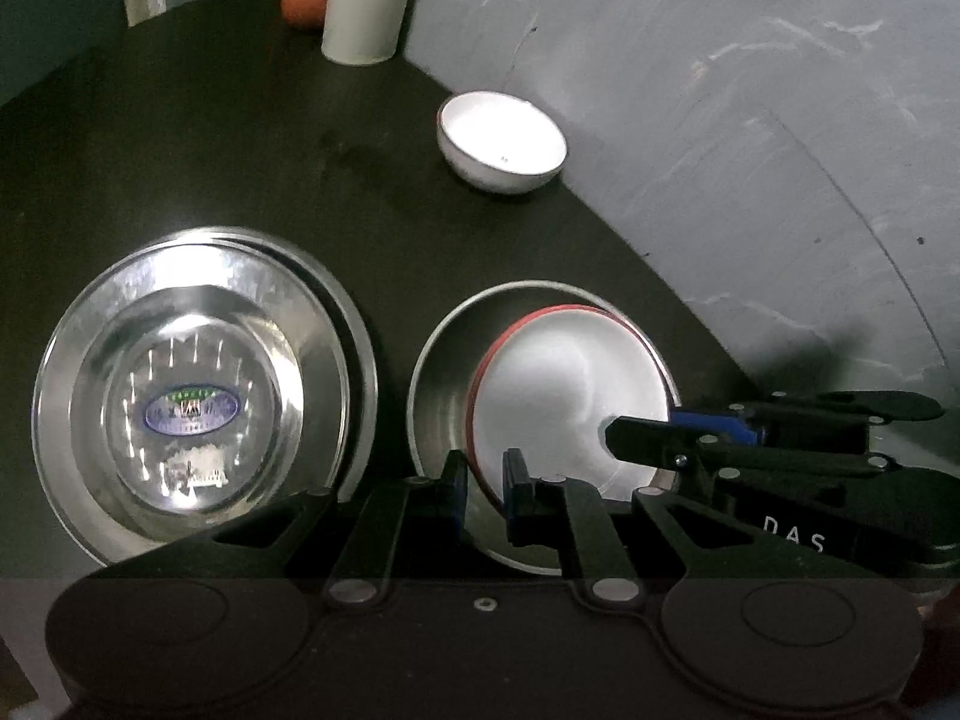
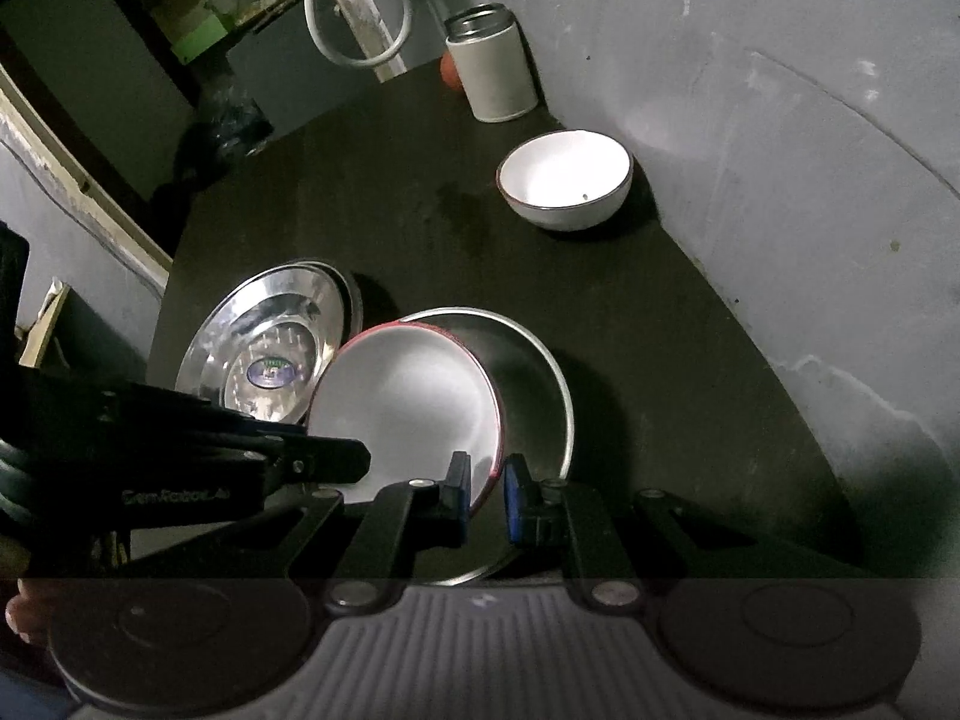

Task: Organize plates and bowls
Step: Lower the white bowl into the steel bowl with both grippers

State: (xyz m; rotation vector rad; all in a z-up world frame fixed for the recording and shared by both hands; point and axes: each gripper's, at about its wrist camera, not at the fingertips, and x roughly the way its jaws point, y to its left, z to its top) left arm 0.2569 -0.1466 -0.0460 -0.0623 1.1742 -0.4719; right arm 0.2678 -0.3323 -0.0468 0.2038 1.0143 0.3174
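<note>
Right wrist view — right hand-held gripper [image 2: 485, 495] pinches red-rimmed plate [image 2: 408, 414].

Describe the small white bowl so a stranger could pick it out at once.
On the dark table, look along the edge by the grey wall, just nearer than the pale canister. The small white bowl stands alone there, deep and empty, unlike the stacked dishes.

Left gripper [image 1: 485, 492] low and level, blue-padded fingers [image 1: 517, 495] set a narrow gap apart. Right gripper [image 2: 487, 495] likewise, fingers [image 2: 516, 501] nearly closed with a slim gap. Each reaching in from the side into the other's view. Fingertips of a hand [image 2: 21, 609] at the right gripper's base.
</note>
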